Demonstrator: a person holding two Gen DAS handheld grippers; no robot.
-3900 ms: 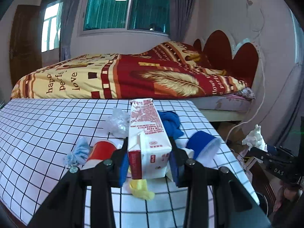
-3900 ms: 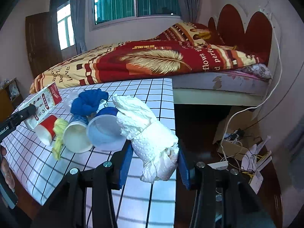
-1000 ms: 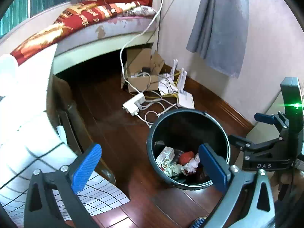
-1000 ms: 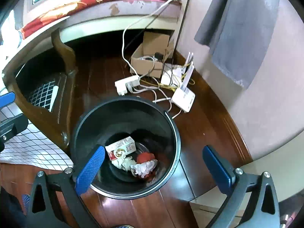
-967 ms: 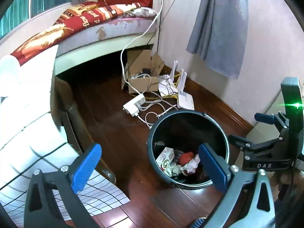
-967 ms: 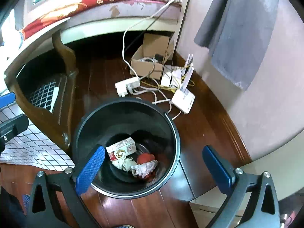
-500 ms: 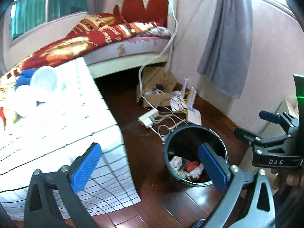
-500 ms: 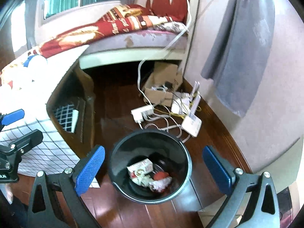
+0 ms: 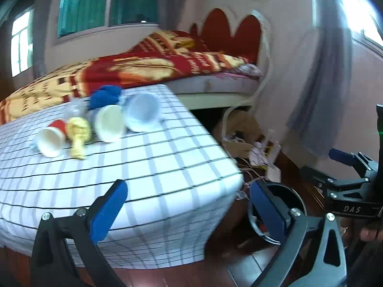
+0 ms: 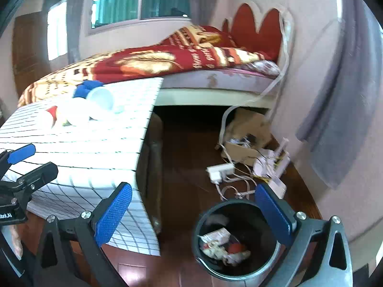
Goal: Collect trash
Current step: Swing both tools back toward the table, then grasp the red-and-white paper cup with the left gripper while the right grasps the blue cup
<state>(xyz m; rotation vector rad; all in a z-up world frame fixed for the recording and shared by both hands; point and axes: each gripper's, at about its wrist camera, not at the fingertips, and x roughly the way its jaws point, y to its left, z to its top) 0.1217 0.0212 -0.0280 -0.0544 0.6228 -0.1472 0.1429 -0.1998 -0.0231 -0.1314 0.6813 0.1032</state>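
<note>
My left gripper [image 9: 186, 191] is open and holds nothing, hovering over the near corner of the checked table [image 9: 155, 167]. At the table's far side lie a red cup [image 9: 51, 138], a yellow crumpled piece [image 9: 79, 134], a cream cup [image 9: 110, 123], a blue cup [image 9: 141, 112] and a blue cloth [image 9: 105, 96]. My right gripper [image 10: 194, 191] is open too, above the floor between the table [image 10: 83, 143] and the black bin [image 10: 244, 217]. Inside the bin lie a carton [image 10: 215, 235] and crumpled tissue [image 10: 220, 251]. In the left wrist view, the bin [image 9: 289, 196] shows partly behind my right finger.
A bed with a red and yellow blanket [image 10: 155, 62] stands behind the table. A cardboard box [image 10: 246, 131], a power strip [image 10: 220, 169] and tangled cables lie on the wooden floor beyond the bin. A grey curtain [image 10: 335, 119] hangs on the right wall.
The carton and tissue my grippers held are now in the bin, and both grippers stand open. Both views have swung up from the bin towards the table.
</note>
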